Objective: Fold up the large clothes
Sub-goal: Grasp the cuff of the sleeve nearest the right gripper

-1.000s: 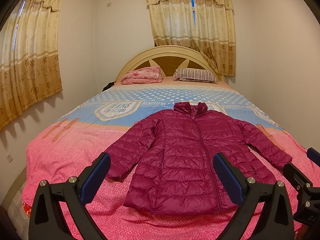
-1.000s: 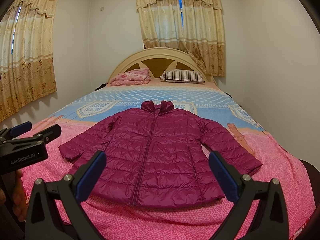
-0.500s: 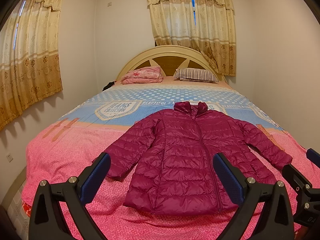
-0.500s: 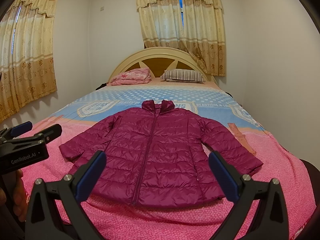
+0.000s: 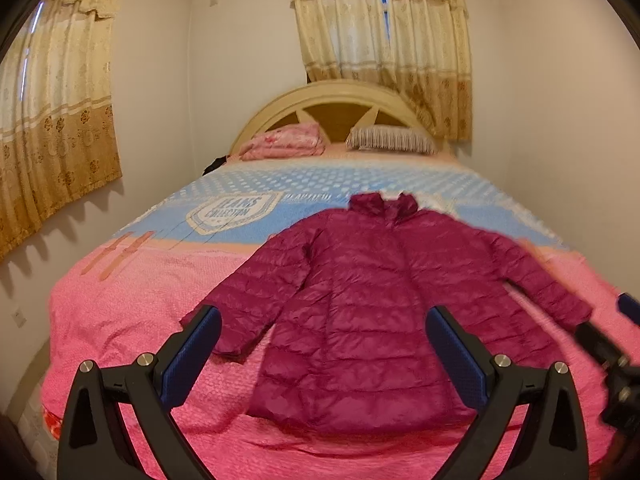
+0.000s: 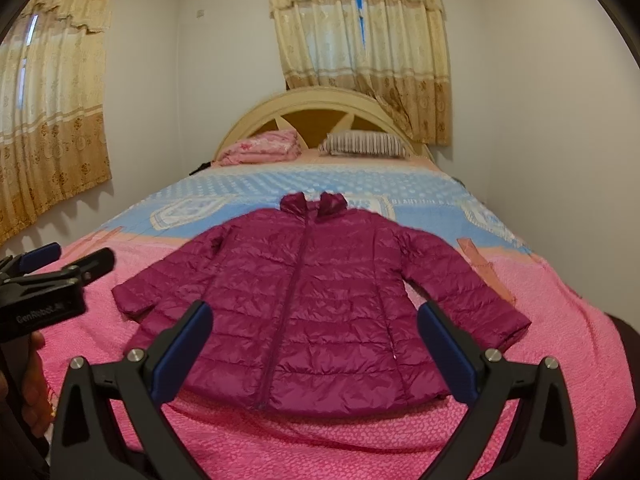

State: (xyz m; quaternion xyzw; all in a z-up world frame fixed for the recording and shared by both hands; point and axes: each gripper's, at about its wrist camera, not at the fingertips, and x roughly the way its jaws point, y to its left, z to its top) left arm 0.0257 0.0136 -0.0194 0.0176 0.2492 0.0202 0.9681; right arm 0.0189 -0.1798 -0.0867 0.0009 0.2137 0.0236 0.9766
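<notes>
A magenta quilted puffer jacket [image 5: 372,292] [image 6: 316,300] lies flat on the bed, zipped, front up, collar toward the headboard and both sleeves spread outward. My left gripper [image 5: 324,352] hovers open over the bed's near edge, above the hem, holding nothing. My right gripper [image 6: 316,348] is also open and empty, in front of the hem. In the right wrist view the left gripper [image 6: 52,276] shows at the left edge, held by a hand [image 6: 34,384]. The right gripper's tip [image 5: 612,344] shows at the right edge of the left wrist view.
The bed [image 5: 132,320] has a pink and blue cover. A folded pink blanket [image 5: 284,144] and a striped pillow [image 5: 392,140] lie by the cream headboard [image 5: 336,96]. White walls stand close on both sides, with gold curtains [image 5: 52,120] at the left.
Both views have shifted slightly and blurred: the grippers moved a little toward the jacket. The jacket lies as before, and both grippers stay open.
</notes>
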